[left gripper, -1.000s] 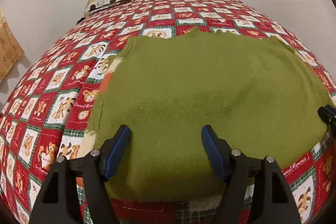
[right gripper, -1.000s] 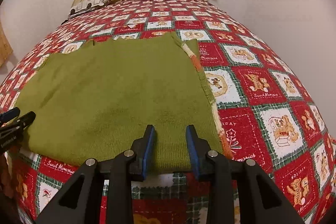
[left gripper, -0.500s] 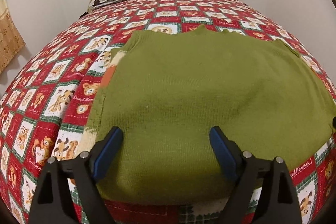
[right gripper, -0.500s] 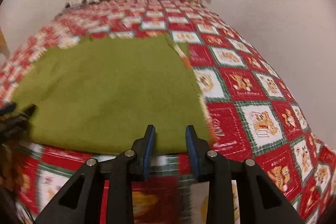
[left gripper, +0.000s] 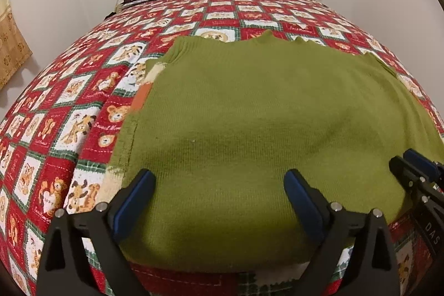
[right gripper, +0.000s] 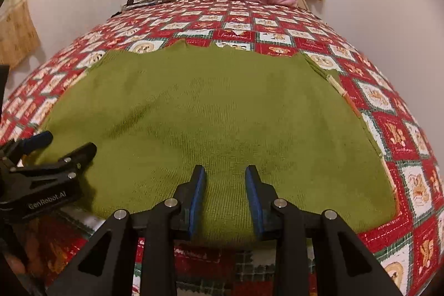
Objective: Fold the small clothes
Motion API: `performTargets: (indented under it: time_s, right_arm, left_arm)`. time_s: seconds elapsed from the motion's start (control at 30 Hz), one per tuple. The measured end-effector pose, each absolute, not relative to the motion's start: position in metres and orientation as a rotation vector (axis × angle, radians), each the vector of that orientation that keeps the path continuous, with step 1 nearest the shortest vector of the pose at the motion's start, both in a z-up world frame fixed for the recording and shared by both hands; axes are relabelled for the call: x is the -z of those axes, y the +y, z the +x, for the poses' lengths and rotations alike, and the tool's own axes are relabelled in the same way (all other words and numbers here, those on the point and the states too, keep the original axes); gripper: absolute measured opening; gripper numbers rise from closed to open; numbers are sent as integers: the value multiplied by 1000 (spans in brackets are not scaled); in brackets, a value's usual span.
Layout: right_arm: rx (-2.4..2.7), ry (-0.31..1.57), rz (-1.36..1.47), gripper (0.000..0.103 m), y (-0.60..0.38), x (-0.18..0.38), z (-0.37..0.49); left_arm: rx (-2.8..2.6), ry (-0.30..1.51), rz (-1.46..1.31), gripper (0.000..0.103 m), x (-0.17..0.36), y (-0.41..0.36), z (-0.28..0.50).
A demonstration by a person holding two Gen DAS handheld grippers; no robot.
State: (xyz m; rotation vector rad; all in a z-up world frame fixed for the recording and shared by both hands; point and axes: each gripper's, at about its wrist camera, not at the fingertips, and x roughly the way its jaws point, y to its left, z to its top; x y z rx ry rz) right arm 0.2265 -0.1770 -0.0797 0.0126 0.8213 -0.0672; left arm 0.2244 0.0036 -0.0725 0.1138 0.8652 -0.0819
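Right wrist: left tongs (right gripper: 66, 142) body printed "GenRobot.AI", over green garment (right gripper: 222, 113).

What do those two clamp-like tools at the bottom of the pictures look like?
Both are alike. The left gripper and right gripper each have two matte black, angular arms with triangular cut-outs and silver round bolts, ending in blue pads. White lettering shows on the bodies, one reading GenRobot.AI. No cables or sleeves are visible.

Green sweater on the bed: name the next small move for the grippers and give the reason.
Probably lower both grippers onto the near hem and pinch it. The green sweater lies flat on the quilt, and neither gripper holds cloth. The left gripper, whose jaws have just been opening, stands wide; the right gripper has a narrower gap, both above that edge.
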Motion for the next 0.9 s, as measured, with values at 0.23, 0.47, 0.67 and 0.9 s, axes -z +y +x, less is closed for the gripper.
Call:
performTargets:
  time_s: [0.23, 0.47, 0.67, 0.9]
  right_arm:
    - [61, 811, 20, 31, -179, 81, 224]
    - [47, 806, 50, 32, -181, 80, 223]
    - [40, 804, 62, 32, -182, 79, 223]
    - [40, 804, 61, 32, -182, 79, 223]
  left_arm:
    - [115, 790, -104, 97, 51, 44, 216]
    - [-14, 838, -360, 89, 56, 115, 219]
    - [-3, 798, -477, 88, 55, 128, 170]
    - [107, 858, -561, 89, 68, 97, 165]
